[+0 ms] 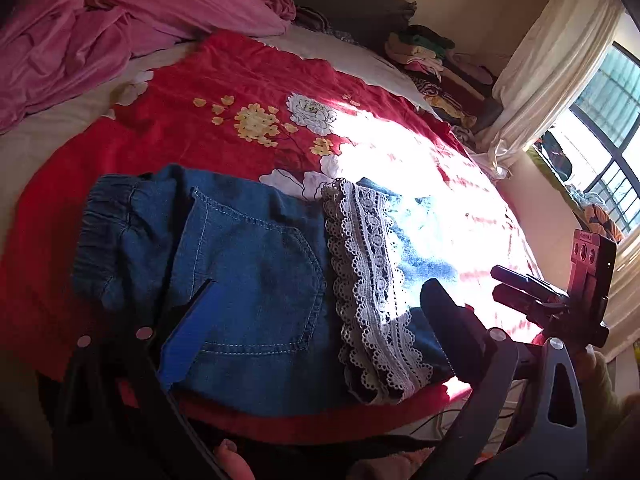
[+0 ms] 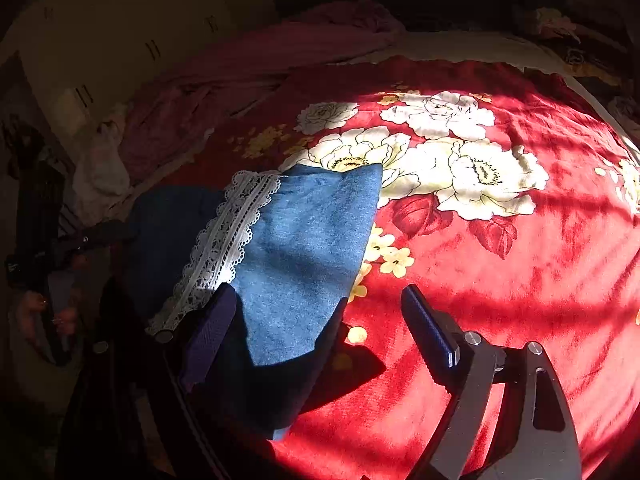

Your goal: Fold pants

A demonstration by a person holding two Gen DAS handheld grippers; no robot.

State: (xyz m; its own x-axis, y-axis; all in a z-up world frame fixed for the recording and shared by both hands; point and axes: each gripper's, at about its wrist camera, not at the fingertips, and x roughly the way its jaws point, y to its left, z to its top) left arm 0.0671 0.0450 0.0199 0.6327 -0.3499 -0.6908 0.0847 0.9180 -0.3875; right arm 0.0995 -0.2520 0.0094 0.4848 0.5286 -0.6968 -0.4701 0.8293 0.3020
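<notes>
pants [image 1: 256, 280] | blue denim, white lace hem | folded, flat | on red floral blanket [image 1: 240, 80]

Bedding and laundry on the bed
Red floral blanket [image 1: 248, 92] centre; pink sheet [image 1: 100, 28] at 10 o'clock, clothes pile [image 1: 432, 56] and curtain [image 1: 552, 64] at 2

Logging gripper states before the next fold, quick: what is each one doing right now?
Left gripper: open, fingers spread above the denim pants, holding nothing.
Right gripper: open, fingers either side of the folded pants' edge, not clamped.
</notes>
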